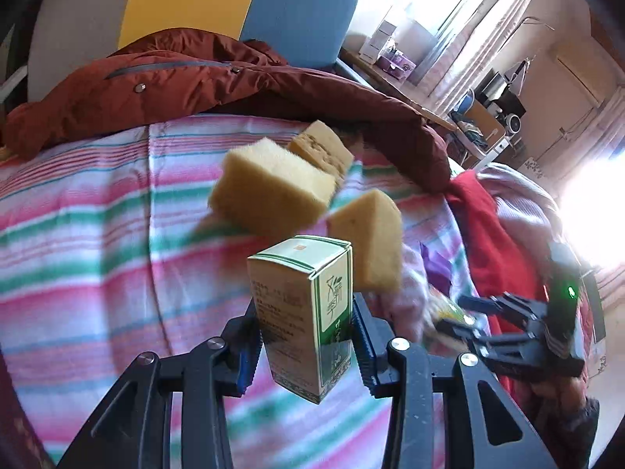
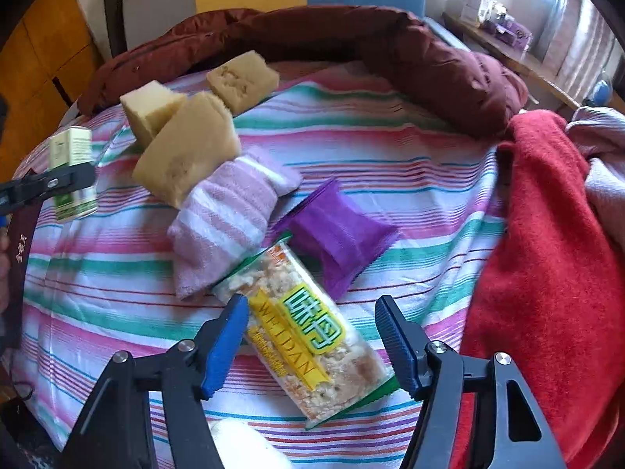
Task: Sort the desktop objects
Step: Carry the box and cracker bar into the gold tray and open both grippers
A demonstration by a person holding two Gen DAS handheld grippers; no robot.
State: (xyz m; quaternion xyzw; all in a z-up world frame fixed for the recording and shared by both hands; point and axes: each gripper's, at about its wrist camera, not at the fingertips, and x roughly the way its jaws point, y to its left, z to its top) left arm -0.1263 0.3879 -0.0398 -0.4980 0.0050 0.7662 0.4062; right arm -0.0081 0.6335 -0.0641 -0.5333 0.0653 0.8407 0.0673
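Observation:
My left gripper [image 1: 304,312] is shut on a small green-and-white carton [image 1: 300,293], held upright above the striped sheet; the carton [image 2: 70,148] also appears at the left of the right wrist view. My right gripper [image 2: 312,305] stands open over a clear snack packet [image 2: 308,332] with a yellow and green label. The packet lies flat between the fingers, and the right pad [image 2: 398,344] is clear of it. Three yellow sponges [image 2: 187,152] [image 2: 152,109] [image 2: 242,78] lie together behind. A rolled pink striped towel [image 2: 226,219] and a purple pouch [image 2: 336,234] lie just beyond the packet.
A striped sheet [image 2: 371,148] covers the surface. A maroon jacket [image 2: 429,62] curls along the back edge and a red blanket [image 2: 547,273] is heaped on the right. A dark booklet [image 2: 19,254] sits at the left edge. A shelf with boxes [image 2: 500,27] stands at the far right.

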